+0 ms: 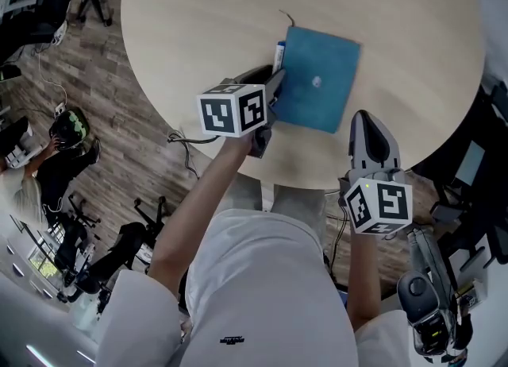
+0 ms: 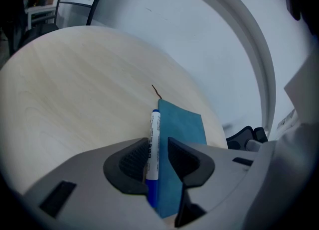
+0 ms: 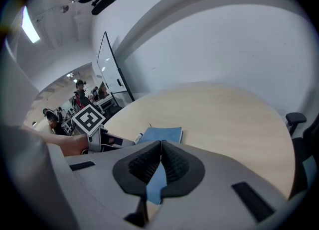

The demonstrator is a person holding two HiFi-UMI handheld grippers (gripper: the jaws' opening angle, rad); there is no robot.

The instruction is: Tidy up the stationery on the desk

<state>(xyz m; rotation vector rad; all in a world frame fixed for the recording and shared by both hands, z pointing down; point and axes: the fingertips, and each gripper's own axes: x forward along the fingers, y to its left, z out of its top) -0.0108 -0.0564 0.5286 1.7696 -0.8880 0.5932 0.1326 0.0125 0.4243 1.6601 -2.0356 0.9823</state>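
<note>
A blue notebook (image 1: 319,79) lies on the round pale wooden table (image 1: 206,16) near its front edge. A white marker with a blue cap (image 2: 154,139) lies along the notebook's left edge. My left gripper (image 1: 277,81) stands open around the marker, which rests against the left jaw with a gap to the right one. In the left gripper view the notebook (image 2: 183,124) shows just right of the marker. My right gripper (image 1: 367,117) hovers at the table's front edge, right of the notebook, shut on nothing. In its own view the right gripper (image 3: 160,143) faces the notebook (image 3: 163,134).
A thin dark cord (image 1: 285,17) pokes out past the notebook's far corner. A black cable (image 1: 190,140) hangs off the table's front edge by my left arm. On the floor to the left are office chairs (image 1: 119,250) and a seated person (image 1: 55,151).
</note>
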